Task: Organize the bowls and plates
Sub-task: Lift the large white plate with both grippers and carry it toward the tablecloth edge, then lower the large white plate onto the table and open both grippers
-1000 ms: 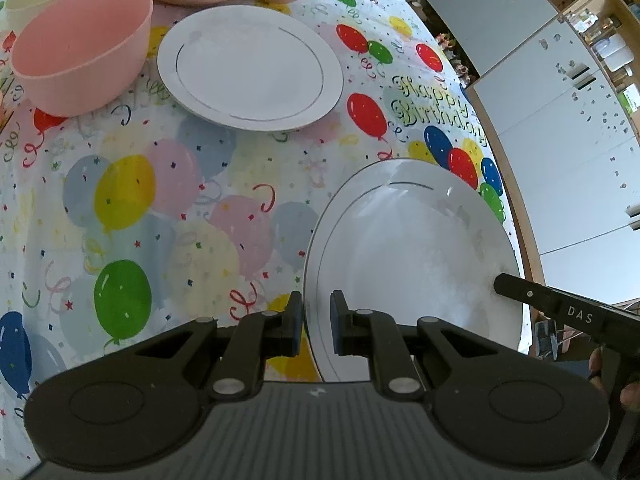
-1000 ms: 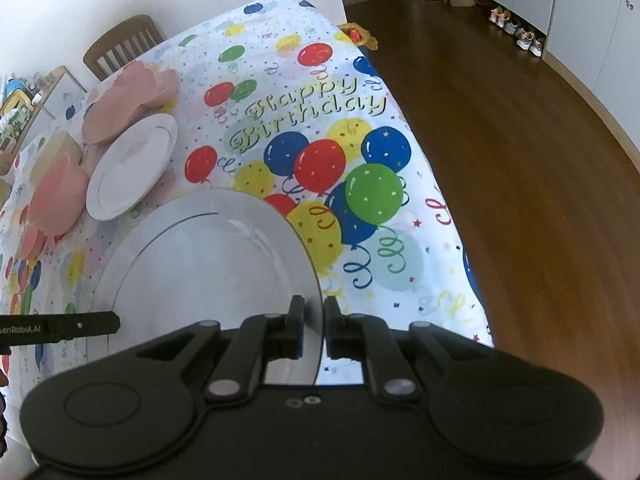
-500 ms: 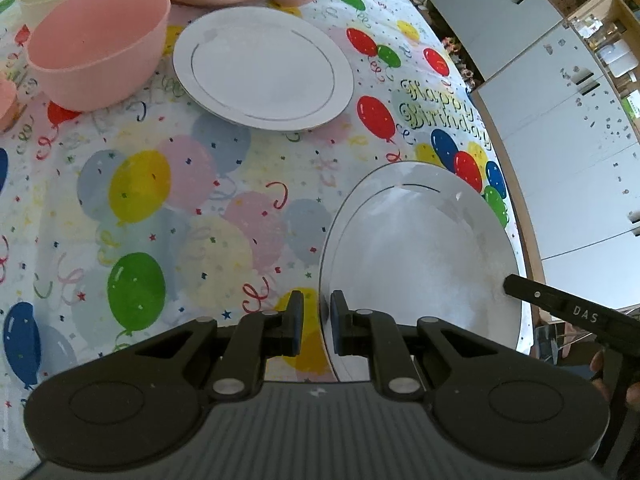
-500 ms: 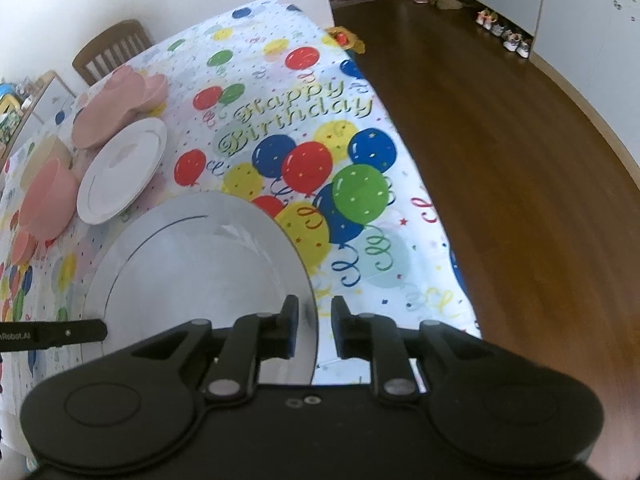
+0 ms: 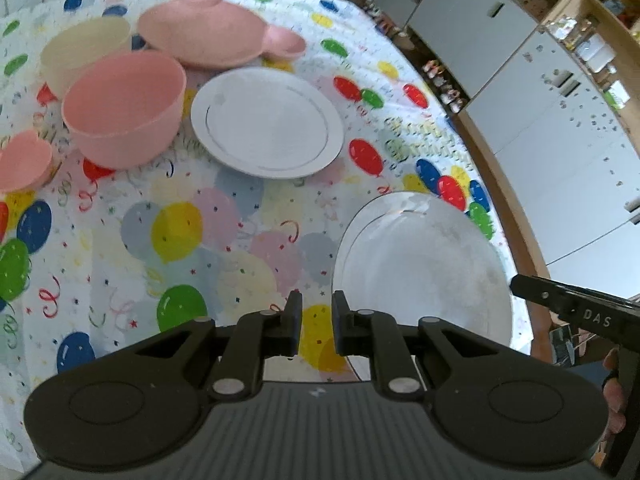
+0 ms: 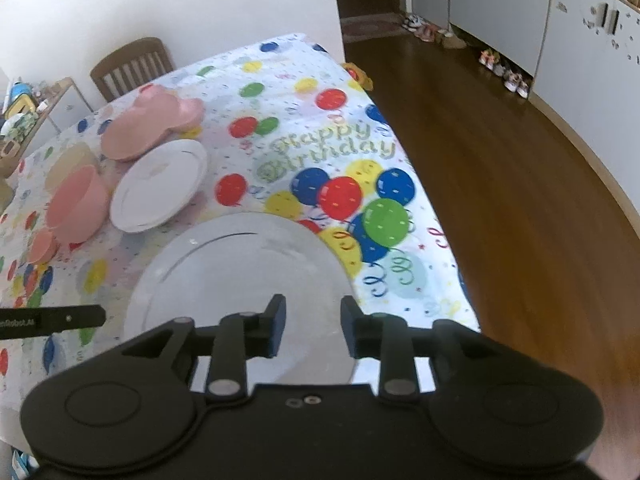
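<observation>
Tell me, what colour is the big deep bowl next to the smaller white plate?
Pink. The big deep bowl shows best in the left wrist view, beside the smaller white plate.

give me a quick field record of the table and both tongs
surface: balloon birthday tablecloth
nearest: large white plate, by the table edge
left tongs: nearly closed at that plate's rim; grip unclear
right tongs: jaws opening over the plate, pads not touching it
farther: small white plate, pink bowl, cream bowl, pink eared plate
</observation>
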`<state>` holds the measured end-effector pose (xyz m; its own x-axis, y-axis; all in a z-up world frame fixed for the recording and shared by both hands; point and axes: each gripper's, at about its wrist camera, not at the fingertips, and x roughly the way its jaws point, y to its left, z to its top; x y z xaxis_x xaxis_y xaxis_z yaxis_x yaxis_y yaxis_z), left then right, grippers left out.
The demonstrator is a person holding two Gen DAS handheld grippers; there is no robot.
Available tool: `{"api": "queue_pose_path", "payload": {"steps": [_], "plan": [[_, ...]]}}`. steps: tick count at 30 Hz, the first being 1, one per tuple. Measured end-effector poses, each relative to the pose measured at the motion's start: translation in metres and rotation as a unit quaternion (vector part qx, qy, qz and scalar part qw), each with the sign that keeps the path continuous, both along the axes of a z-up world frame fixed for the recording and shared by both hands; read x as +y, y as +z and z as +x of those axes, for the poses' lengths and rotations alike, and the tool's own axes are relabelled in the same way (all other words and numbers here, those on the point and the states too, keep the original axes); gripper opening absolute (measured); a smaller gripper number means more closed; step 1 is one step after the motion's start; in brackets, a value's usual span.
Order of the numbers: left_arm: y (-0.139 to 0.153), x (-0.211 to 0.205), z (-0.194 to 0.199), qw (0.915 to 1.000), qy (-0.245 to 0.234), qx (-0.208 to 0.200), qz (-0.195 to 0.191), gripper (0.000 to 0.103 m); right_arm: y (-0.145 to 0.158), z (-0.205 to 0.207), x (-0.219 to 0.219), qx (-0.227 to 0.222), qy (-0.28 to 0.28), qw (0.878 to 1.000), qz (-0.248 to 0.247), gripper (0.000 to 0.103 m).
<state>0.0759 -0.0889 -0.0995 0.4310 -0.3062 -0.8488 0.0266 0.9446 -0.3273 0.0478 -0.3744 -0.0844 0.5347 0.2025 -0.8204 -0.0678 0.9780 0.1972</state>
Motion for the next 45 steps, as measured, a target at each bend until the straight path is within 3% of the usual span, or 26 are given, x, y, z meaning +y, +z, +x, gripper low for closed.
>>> {"api": "queue_pose_path", "payload": {"steps": [2,4,7,8,9,13,16,19,23,28,34,45], "plan": [[0.008,0.003,-0.003,0.9999,-0.004,-0.014,-0.003,0.016,0.005,-0.003,0.007,-0.007,0.004,1.0,-0.001,0.036],[0.016,0.005,-0.007,0.9995,-0.007,-0.029,-0.004,0.024,0.011,-0.007,0.014,-0.015,0.008,1.0,-0.002,0.037],[0.028,0.012,-0.012,0.9985,-0.005,-0.053,-0.009,0.045,0.022,-0.014,0.026,-0.029,0.015,0.999,-0.005,0.041],[0.032,0.014,-0.015,0.998,-0.001,-0.062,-0.009,0.059,0.024,-0.015,0.03,-0.032,0.017,0.999,-0.006,0.042],[0.036,0.017,-0.017,0.9974,0.003,-0.071,-0.007,0.065,0.03,-0.019,0.037,-0.04,0.022,0.999,-0.008,0.043],[0.048,0.026,-0.023,0.9956,0.007,-0.093,-0.011,0.065,0.039,-0.022,0.048,-0.053,0.029,0.998,-0.011,0.052],[0.055,0.031,-0.027,0.9946,0.012,-0.102,-0.012,0.066,0.052,-0.026,0.062,-0.078,0.036,0.996,-0.02,0.071],[0.059,0.037,-0.03,0.9934,0.021,-0.113,-0.01,0.068,0.058,-0.027,0.069,-0.09,0.041,0.995,-0.028,0.083],[0.065,0.043,-0.032,0.9915,0.034,-0.125,-0.01,0.07,0.067,-0.026,0.077,-0.107,0.047,0.992,-0.035,0.086],[0.072,0.046,-0.032,0.9875,0.056,-0.147,-0.003,0.081,0.076,-0.023,0.084,-0.134,0.053,0.989,-0.045,0.102],[0.069,0.049,-0.017,0.9868,0.08,-0.141,0.001,0.081,0.078,-0.004,0.092,-0.147,0.08,0.985,-0.047,0.103],[0.042,0.049,0.024,0.986,0.138,-0.093,0.016,0.081,0.062,0.061,0.096,-0.13,0.141,0.981,-0.031,0.102]]}}
